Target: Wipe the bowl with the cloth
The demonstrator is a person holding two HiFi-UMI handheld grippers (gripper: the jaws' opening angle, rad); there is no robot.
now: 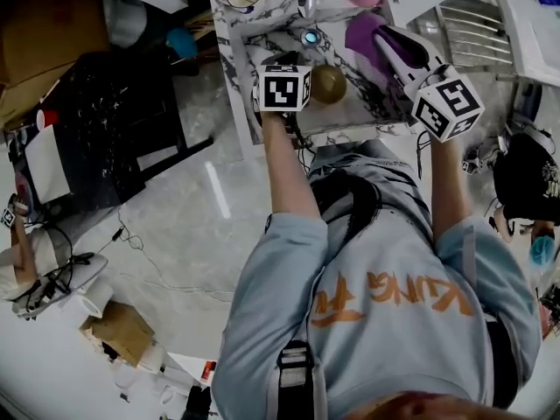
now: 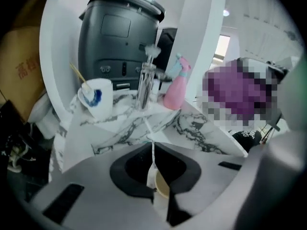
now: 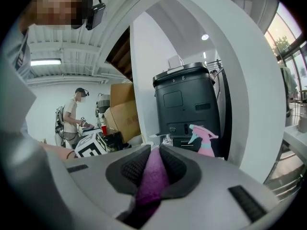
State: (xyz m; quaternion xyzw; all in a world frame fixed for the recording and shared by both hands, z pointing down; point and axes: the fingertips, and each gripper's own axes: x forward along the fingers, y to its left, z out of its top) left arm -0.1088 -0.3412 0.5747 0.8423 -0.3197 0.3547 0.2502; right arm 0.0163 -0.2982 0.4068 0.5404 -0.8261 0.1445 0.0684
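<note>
Both tools are loaded. Our left gripper (image 2: 153, 152) has its jaws nearly together on what looks like the thin rim of the small golden-brown round bowl (image 1: 329, 84). Our right gripper (image 3: 154, 163) is clamped on the fuzzy purple cloth (image 1: 366, 33).

In the head view the bowl sits over the white marble-patterned table (image 1: 238, 59), at 3 o'clock from the left marker cube. The cloth is at 1 o'clock from the bowl, near it but apart.

We judge this to be the approach step: the bowl is steadied, the cloth is clear of it, and no wiping contact has been made yet. Next we would need to carry the cloth toward 7 o'clock into the bowl and rub round its wall while the left grip stays firm.

Several things are hard to make out:
- We cannot tell whether the bowl rests on the table or is lifted.
- The left jaws are hidden under their cube in the head view.
- Only a pale sliver of rim shows in the left gripper view.
- The right gripper view misses the bowl entirely.
</note>
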